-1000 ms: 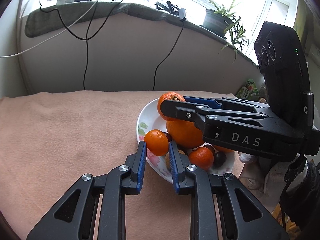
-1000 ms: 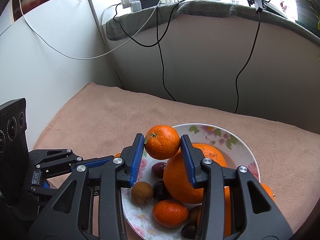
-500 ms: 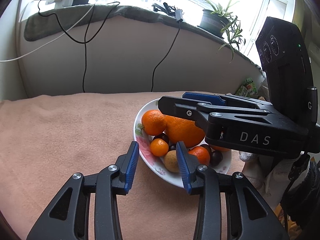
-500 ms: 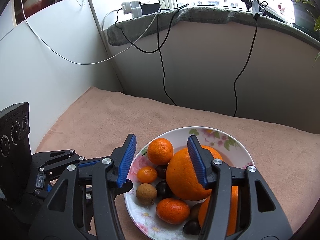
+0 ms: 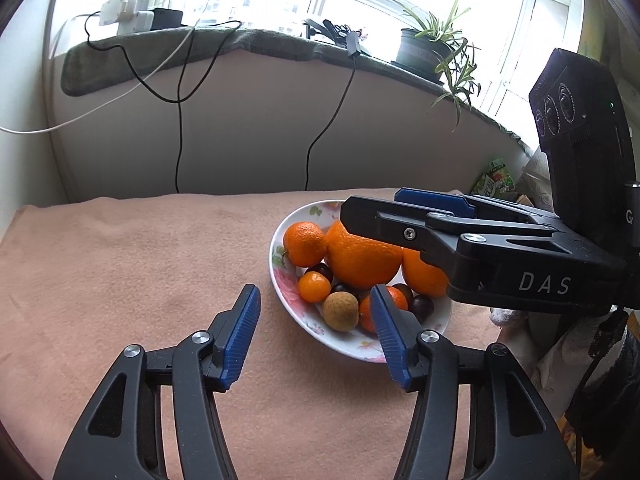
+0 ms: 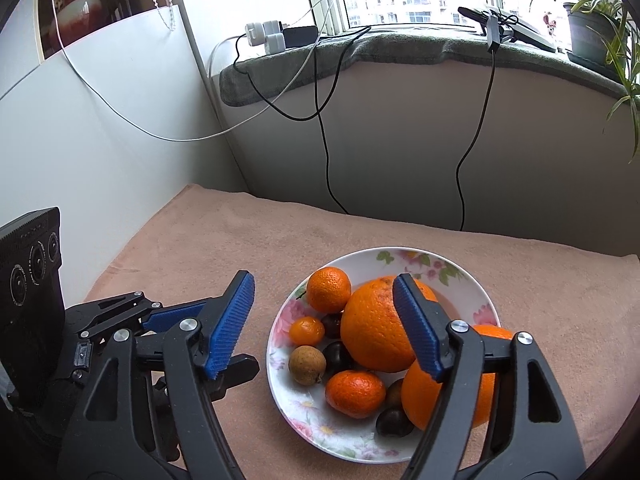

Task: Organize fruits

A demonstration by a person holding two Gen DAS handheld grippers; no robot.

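Observation:
A white floral plate on the pink blanket holds a big orange, a second orange, two mandarins, a small tangerine, a brown longan and dark plums. My right gripper hangs just above the plate, its jaws opening with nothing between the pads. My left gripper sits before the plate's near rim, jaws also opening and empty. The small tangerine and the longan lie beyond its tips.
The pink blanket covers the table up to a grey-white wall with hanging cables. A sill above it carries chargers and a potted plant. A white panel closes the left side. Snack packets lie at the right.
Both grippers opened: the left let go of the small tangerine and the right let go of a mandarin, and both fruits now lie on the plate. Both grippers drew back a little.

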